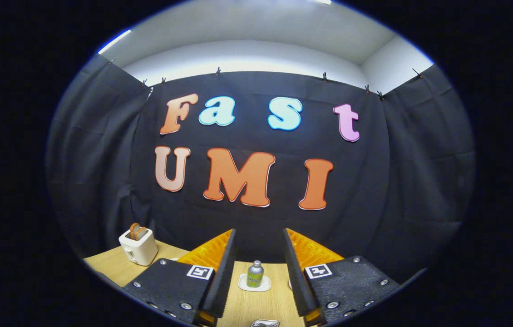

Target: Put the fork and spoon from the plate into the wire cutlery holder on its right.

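Two fingers (pixel 234 254) of the claw (pixel 258 254) spread wide, nothing between the pads, nothing gripped. Ribbed inner faces, flat textured plates behind, studded with round screw heads and each carrying a square printed marker.

Between the fingers, ahead on the table (pixel 247 304): small bottle (pixel 255 274), upright, grey cap, green label, standing on a pale rounded coaster (pixel 244 284). Label too small to make out.

Near the base of the gap, closest to the claw: a metallic object (pixel 265 323), shiny, cut off; identity not determinable. Just inside the right finger, a sliver of pale rim (pixel 289 284), mostly hidden behind the finger; not identifiable.

Off to the left of the left finger, further back: white toaster (pixel 138 245), boxy with rounded corners, two brown slices (pixel 136 231) standing out of the slots.

Table surface: light wood grain, matte, largely hidden by the fingers.

Fork, spoon, plate and wire holder: positions not determinable from this view.

Beyond the fingers: black cloth wall, creased, clipped along the top edge.
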`<move>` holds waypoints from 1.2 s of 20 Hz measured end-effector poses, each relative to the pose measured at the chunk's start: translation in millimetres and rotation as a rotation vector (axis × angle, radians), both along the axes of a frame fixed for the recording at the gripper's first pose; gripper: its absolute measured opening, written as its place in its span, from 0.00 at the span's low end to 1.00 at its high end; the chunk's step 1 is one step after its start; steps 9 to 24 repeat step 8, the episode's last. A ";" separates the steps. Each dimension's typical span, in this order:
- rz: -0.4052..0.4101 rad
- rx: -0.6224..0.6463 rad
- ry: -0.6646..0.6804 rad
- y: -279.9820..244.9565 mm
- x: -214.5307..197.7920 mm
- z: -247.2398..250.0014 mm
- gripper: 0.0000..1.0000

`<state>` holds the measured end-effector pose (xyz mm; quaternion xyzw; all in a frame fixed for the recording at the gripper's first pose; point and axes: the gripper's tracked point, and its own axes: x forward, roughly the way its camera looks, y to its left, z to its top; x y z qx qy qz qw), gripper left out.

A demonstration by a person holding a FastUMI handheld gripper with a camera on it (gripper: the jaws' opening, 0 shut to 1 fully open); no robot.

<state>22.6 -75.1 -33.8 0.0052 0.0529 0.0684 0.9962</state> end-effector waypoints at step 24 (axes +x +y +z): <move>-0.005 0.010 -0.094 -4.5 2.3 28.5 0.96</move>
